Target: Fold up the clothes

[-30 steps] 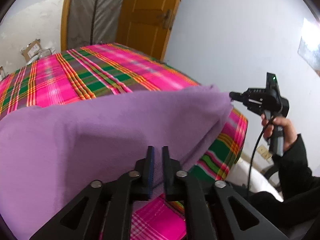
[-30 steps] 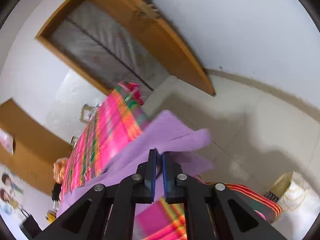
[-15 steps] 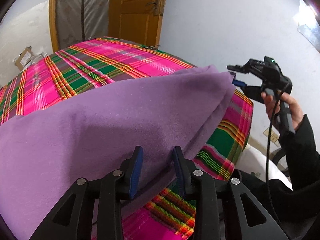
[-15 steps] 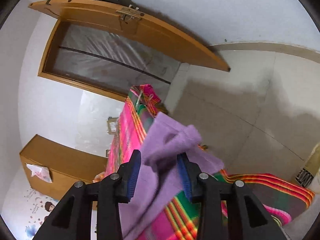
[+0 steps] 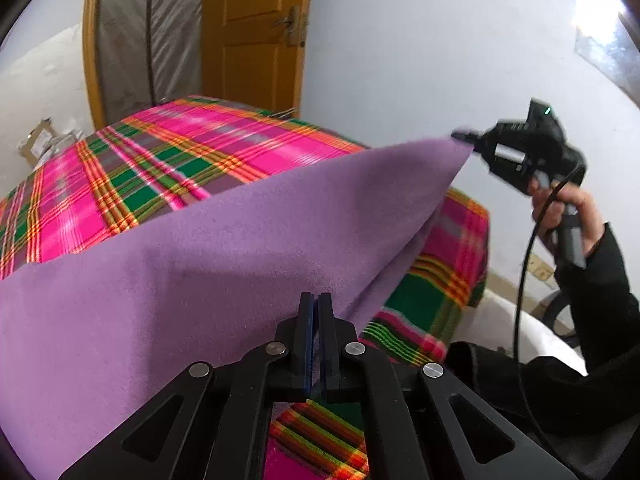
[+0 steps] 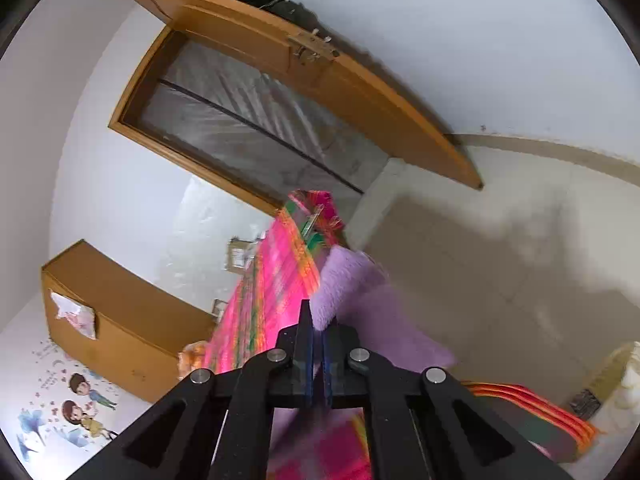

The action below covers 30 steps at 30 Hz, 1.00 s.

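Black tongs, blue pads, silver screws; right tongs: green light, black cable, black sleeve below.

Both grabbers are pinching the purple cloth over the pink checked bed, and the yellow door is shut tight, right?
Not quite: the door stands open, as the left wrist view shows. The left gripper and right gripper do pinch the purple cloth above the checked bed cover.

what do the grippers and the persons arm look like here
Both the left gripper and the right gripper are matte black with triangular cutouts, silver pivot pins and blue-padded fingers. The right one has a pistol handle, a green light and a black cable. The sleeve is black.
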Tool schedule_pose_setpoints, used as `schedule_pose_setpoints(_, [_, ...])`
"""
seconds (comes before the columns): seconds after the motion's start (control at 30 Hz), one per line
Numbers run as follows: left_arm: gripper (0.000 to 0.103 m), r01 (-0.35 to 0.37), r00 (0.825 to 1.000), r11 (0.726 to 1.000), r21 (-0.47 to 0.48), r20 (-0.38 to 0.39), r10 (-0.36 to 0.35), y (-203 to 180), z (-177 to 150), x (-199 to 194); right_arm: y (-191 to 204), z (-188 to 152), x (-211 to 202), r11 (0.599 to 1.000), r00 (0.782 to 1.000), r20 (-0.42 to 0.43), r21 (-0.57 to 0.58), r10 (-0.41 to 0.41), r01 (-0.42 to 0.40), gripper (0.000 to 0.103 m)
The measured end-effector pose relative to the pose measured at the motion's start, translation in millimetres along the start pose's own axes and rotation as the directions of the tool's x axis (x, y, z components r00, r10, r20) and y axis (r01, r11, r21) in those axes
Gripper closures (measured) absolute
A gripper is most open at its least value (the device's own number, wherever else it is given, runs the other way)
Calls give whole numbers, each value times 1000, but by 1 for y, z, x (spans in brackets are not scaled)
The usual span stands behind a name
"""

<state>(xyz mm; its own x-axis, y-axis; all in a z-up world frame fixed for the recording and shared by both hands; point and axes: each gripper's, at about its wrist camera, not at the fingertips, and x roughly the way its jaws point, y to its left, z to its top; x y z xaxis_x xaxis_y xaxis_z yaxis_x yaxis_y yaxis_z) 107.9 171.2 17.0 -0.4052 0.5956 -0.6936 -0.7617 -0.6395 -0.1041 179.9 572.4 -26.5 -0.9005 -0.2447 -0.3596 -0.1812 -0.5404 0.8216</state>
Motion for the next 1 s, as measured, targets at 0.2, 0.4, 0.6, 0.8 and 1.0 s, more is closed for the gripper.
schedule_pose_setpoints(0.2, [101, 57, 998, 998, -16, -15, -58, 4, -2, -1, -52, -7, 13, 984, 987, -119, 128, -108, 123, 71])
schedule_pose_setpoints(0.4, [101, 117, 992, 991, -71, 64, -113, 15, 8, -18, -55, 18, 6, 993, 995, -60, 84, -78, 83, 59])
schedule_pose_setpoints(0.6, [101, 78, 994, 987, -138, 91, -65, 29, 18, -18, -68, 36, 48, 997, 980, -197, 79, 1, 15, 58])
schedule_pose_setpoints(0.8, [101, 44, 998, 985, -169, 57, -35, 33, 20, -5, -81, 41, 87, 991, 929, -351, 107, 116, -84, 58])
schedule_pose_setpoints(1.0, [101, 14, 999, 982, -189, 35, -8, 38, 25, 3, -64, 45, 93, 991, 928, -349, 7, 129, -135, 100])
